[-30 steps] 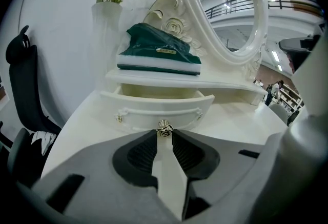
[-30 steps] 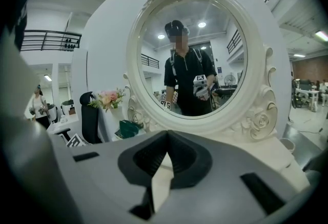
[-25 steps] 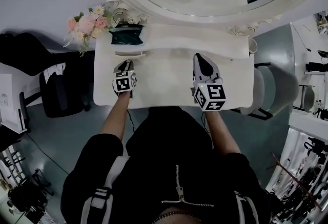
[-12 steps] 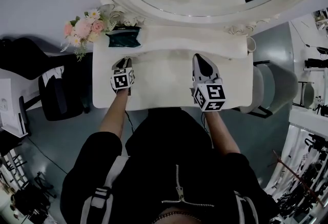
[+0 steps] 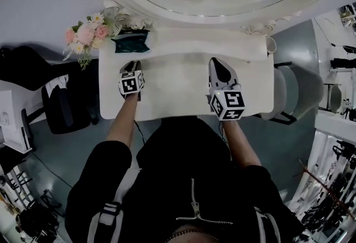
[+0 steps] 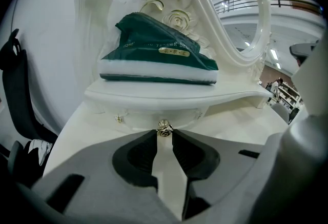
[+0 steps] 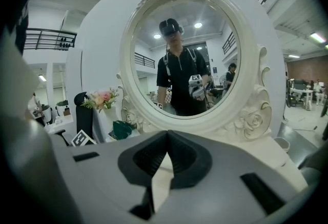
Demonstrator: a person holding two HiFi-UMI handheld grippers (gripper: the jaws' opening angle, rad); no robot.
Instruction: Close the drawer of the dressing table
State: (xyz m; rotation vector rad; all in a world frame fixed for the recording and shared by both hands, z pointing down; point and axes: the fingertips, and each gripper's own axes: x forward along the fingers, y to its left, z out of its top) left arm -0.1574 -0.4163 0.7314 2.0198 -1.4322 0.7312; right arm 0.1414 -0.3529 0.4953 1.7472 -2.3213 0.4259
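Note:
The white dressing table has a small drawer under its raised back shelf, with a gold knob. The drawer front sits almost flush beneath the shelf edge. My left gripper points down at it, and in the left gripper view its jaws close on the knob at their tips. My right gripper hovers over the tabletop right of centre, away from the drawer. In the right gripper view its tips meet with nothing between them, facing the oval mirror.
A green tissue pack lies on the shelf above the drawer, beside a white vase of pink flowers. A cup stands at the shelf's right end. A black chair is left of the table, a grey chair right.
My left gripper has moved toward the back of the table with the knob, and the drawer front has slid in under the shelf. The right gripper has stayed put.

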